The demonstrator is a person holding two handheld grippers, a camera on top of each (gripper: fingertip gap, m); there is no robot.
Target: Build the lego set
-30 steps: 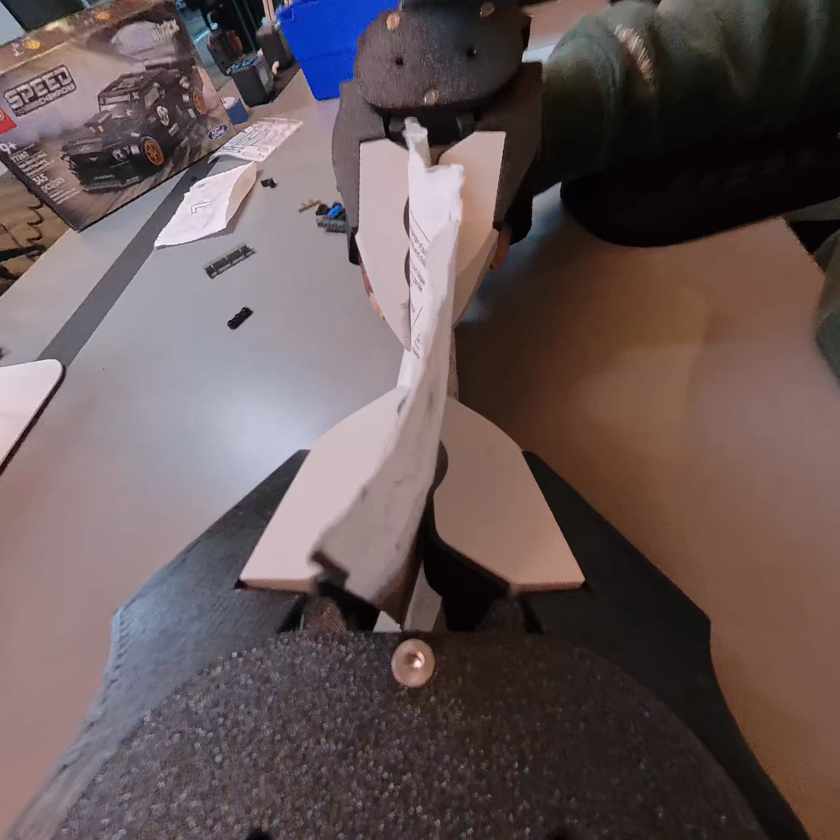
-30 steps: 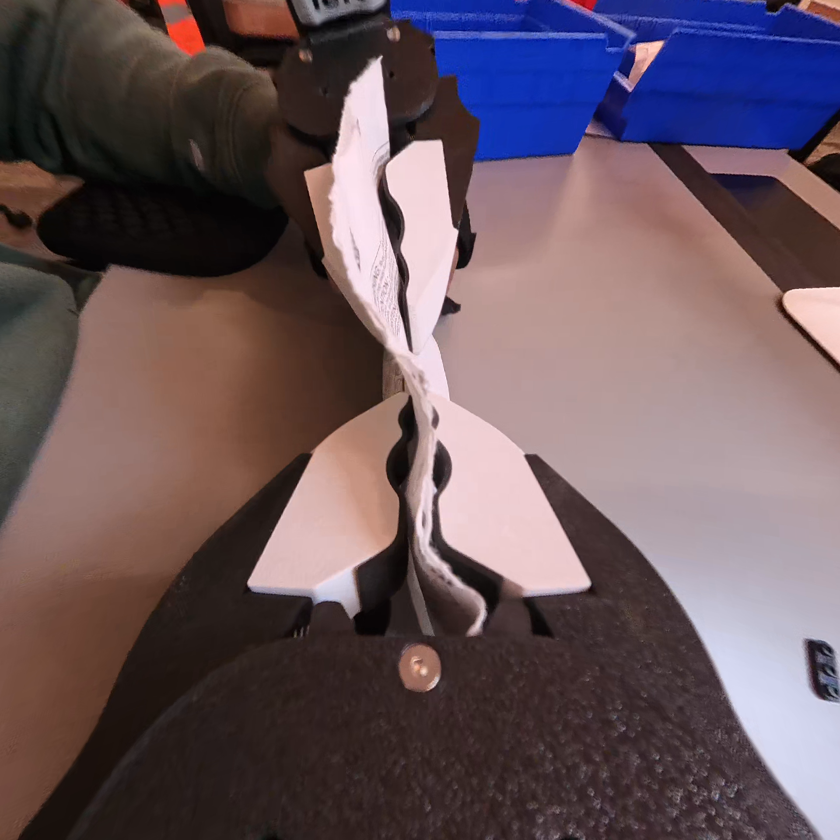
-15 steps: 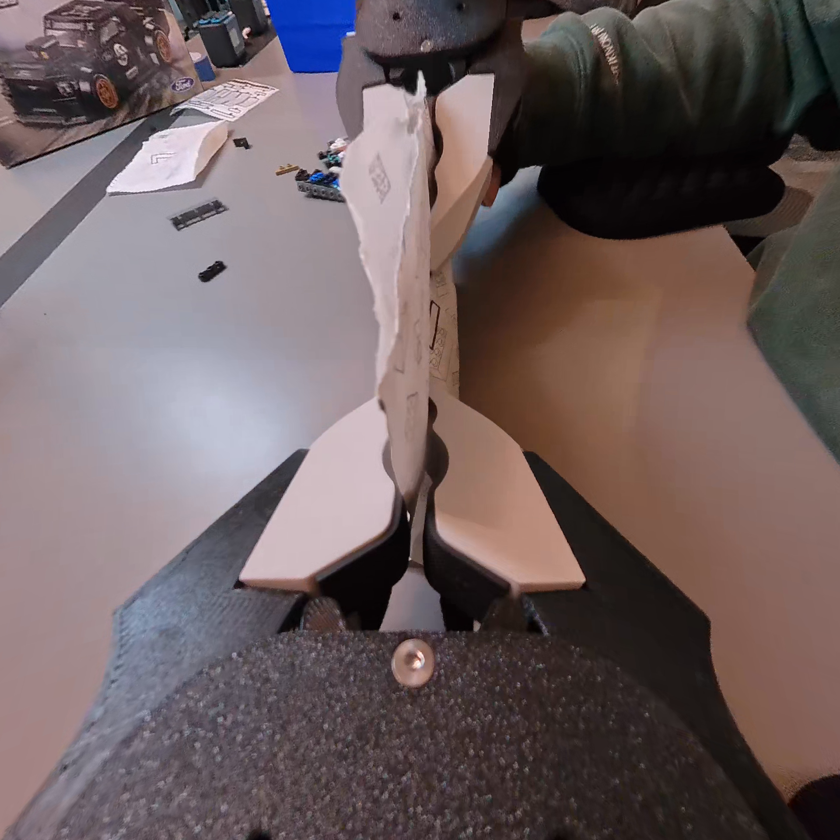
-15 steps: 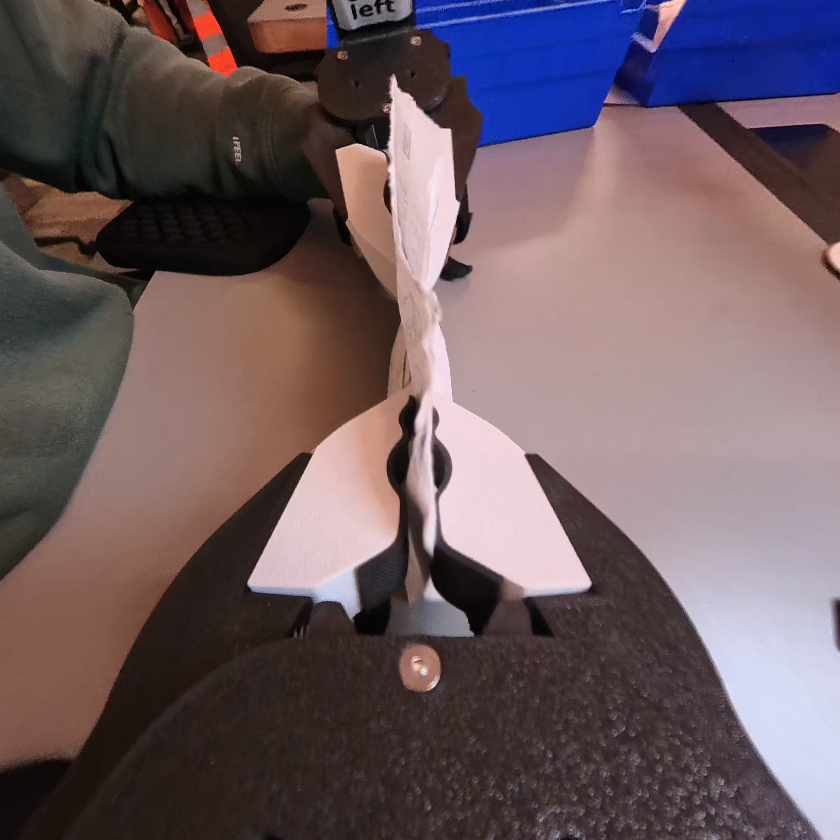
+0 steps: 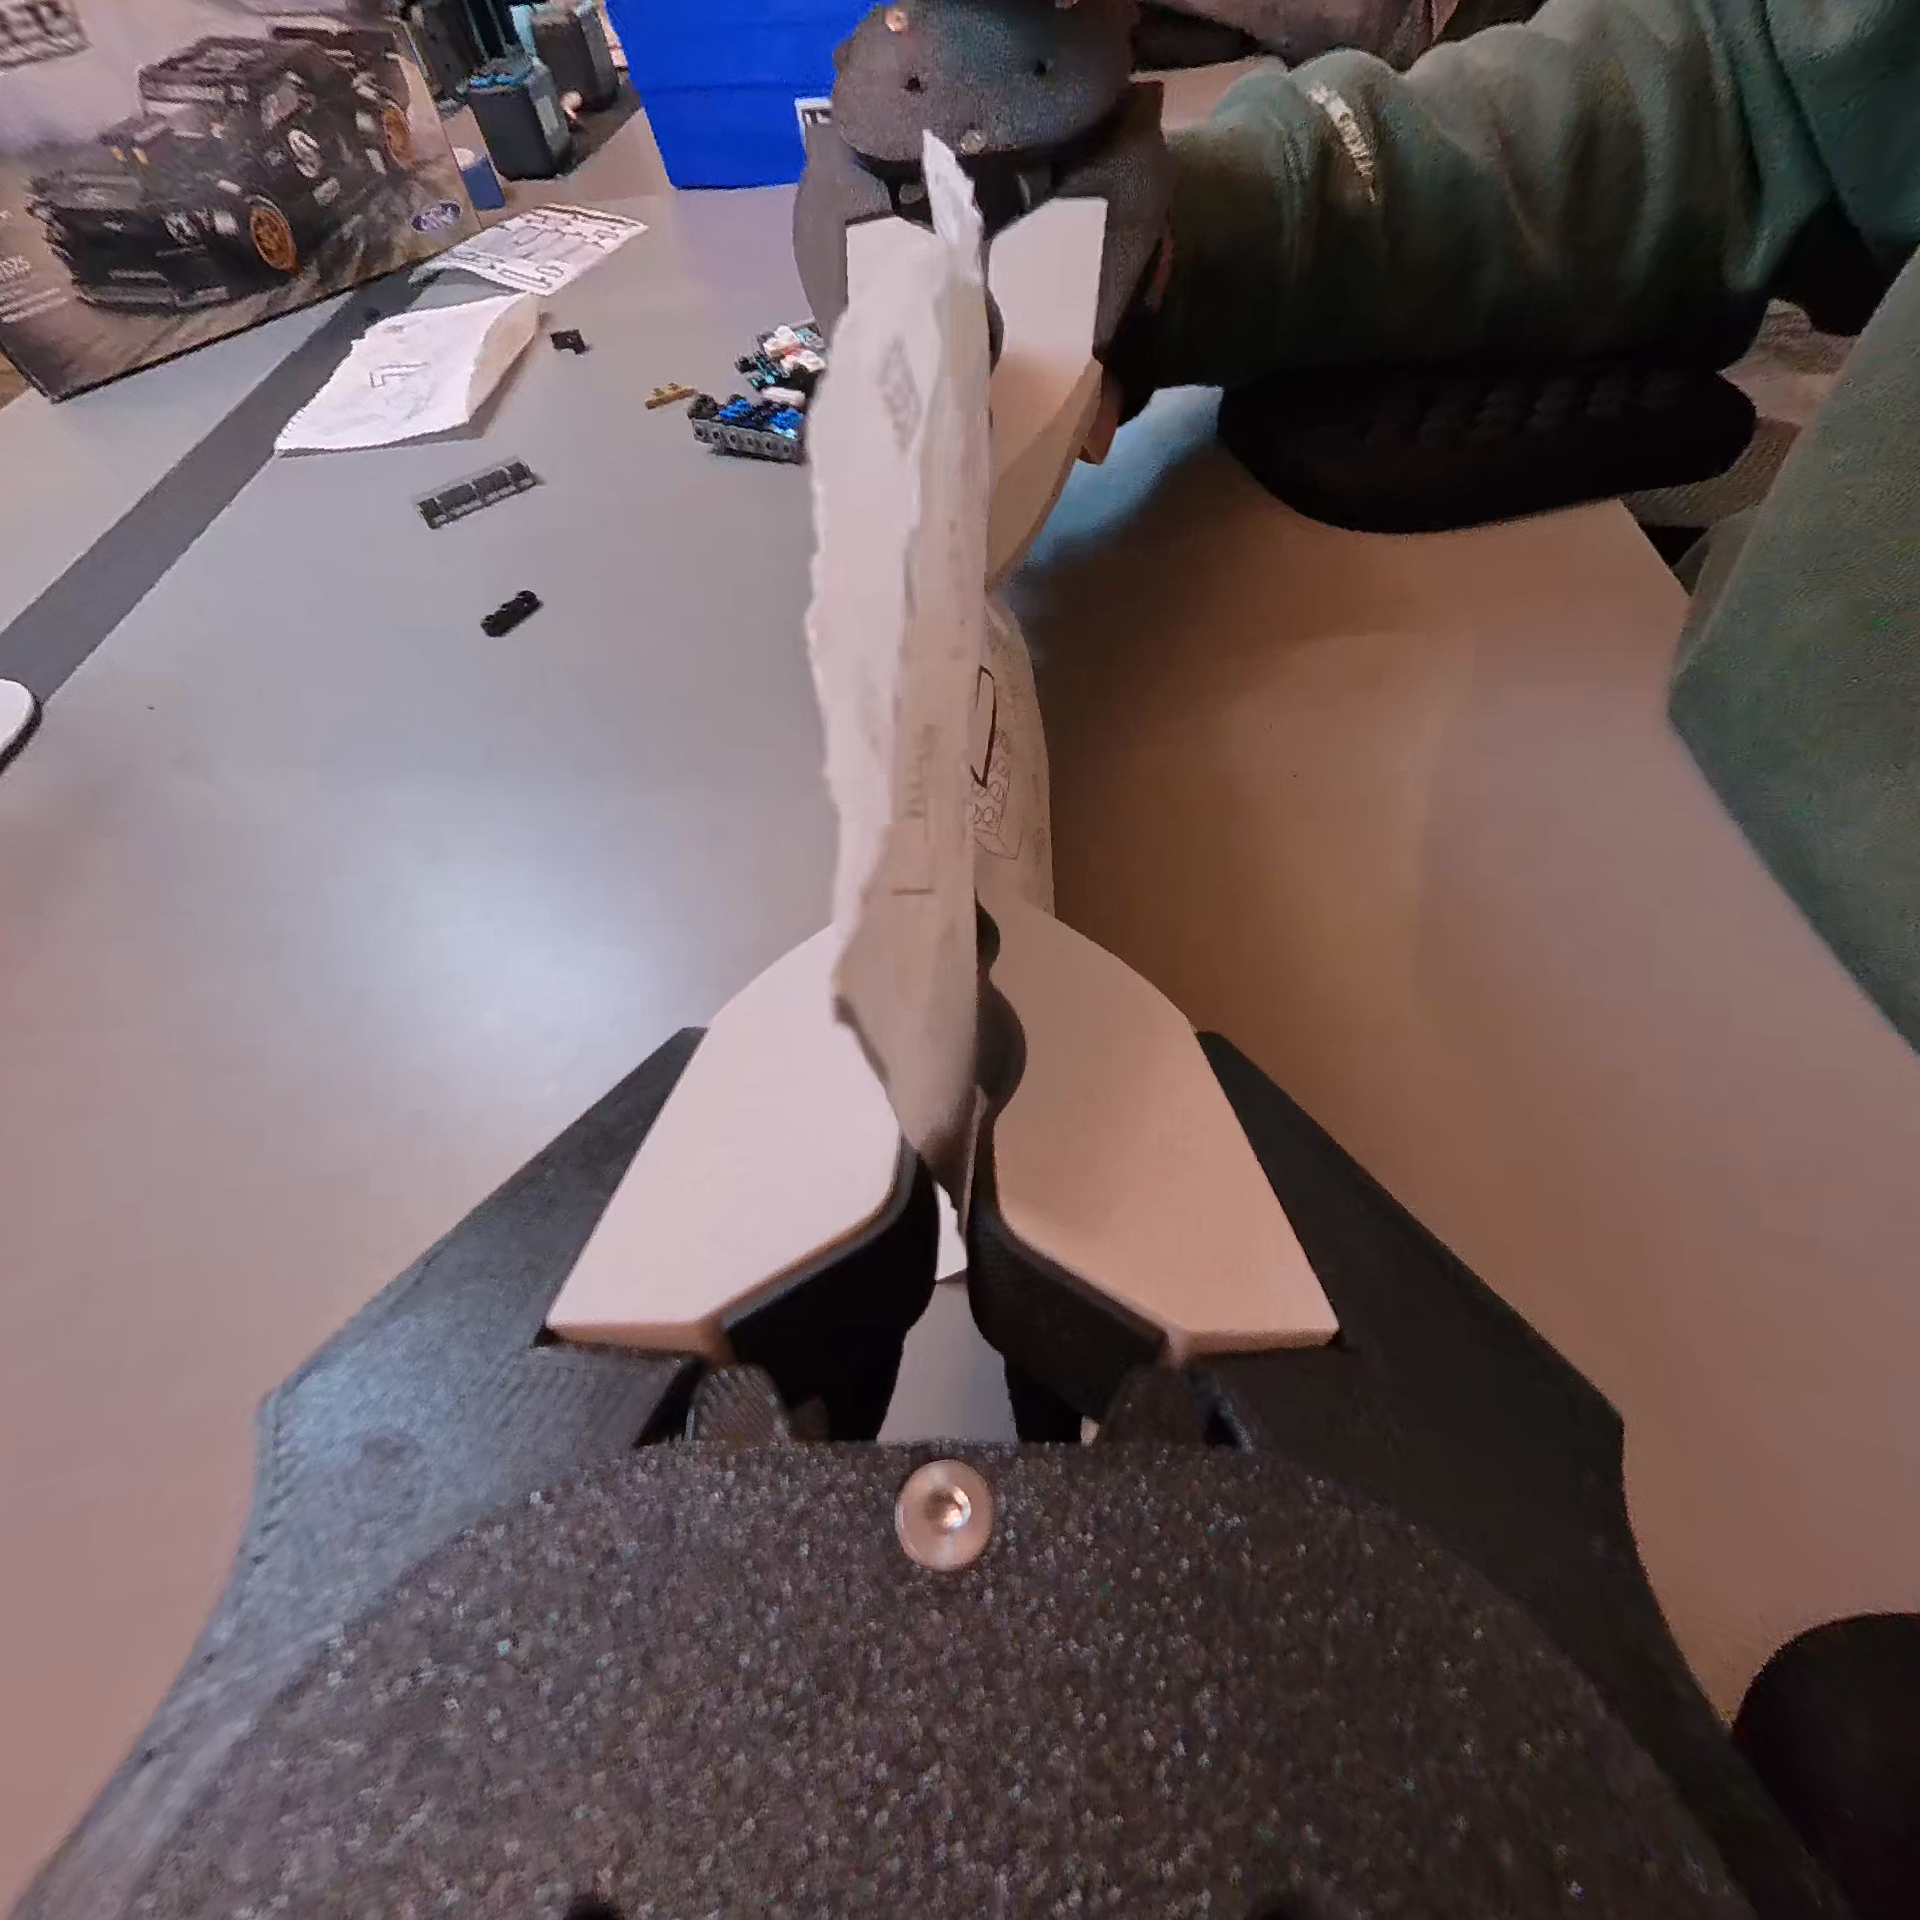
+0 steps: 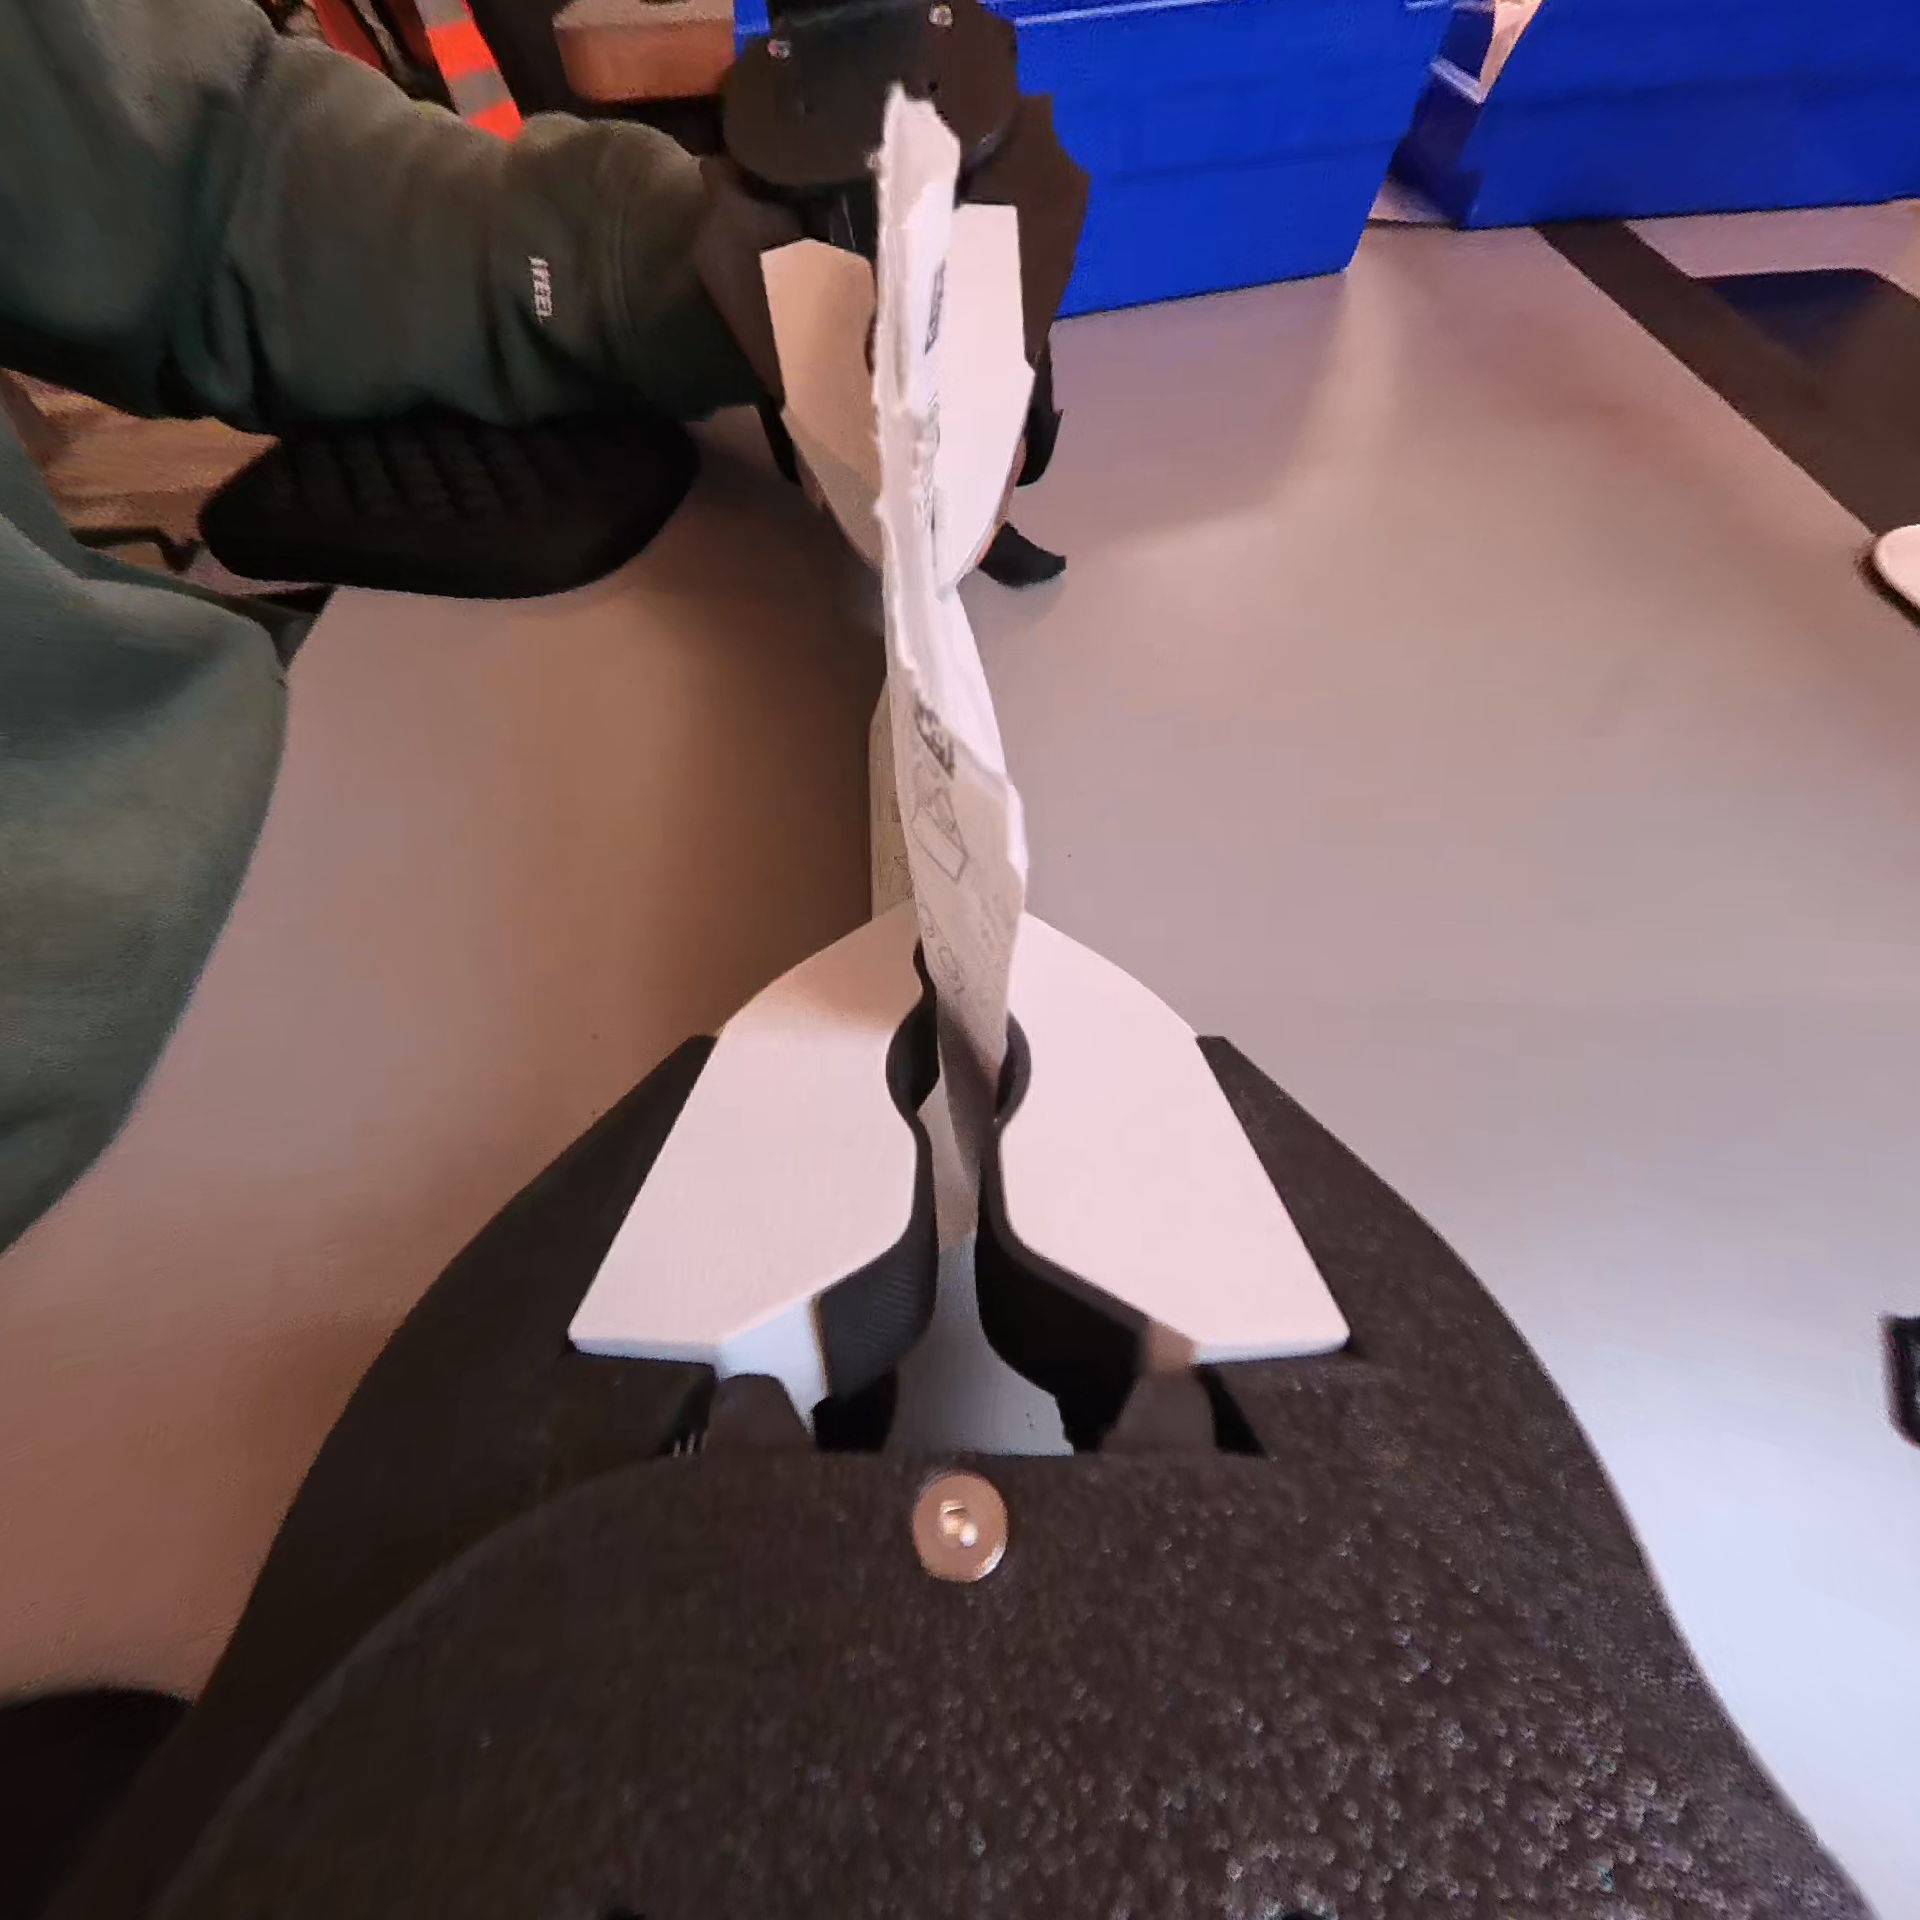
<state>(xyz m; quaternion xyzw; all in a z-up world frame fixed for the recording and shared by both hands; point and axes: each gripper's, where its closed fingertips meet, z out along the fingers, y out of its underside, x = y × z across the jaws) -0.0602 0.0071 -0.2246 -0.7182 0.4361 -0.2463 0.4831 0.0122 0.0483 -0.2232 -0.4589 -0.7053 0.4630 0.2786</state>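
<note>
White paper bag [image 5: 914, 665] with a torn edge is held up over the grey bench [image 5: 364, 831]. Left wrist view: the left gripper [image 5: 971, 1049] has its jaws pinching one end; small bricks [image 5: 764, 400] lie at 11 o'clock. Right wrist view: the right gripper [image 6: 961, 1049] has its jaws pinching the other end; blue bins [image 6: 1205, 145] sit at 1 o'clock.

paper strip [image 5: 914, 644] between facing grippers, above table [image 5: 364, 831]

The left gripper [image 5: 961, 997] pinches a white paper [image 5: 914, 644]. The right gripper [image 5: 971, 488], up top, pinches its other end. Small bricks [image 5: 758, 400] lie on the grey table [image 5: 416, 831].
</note>
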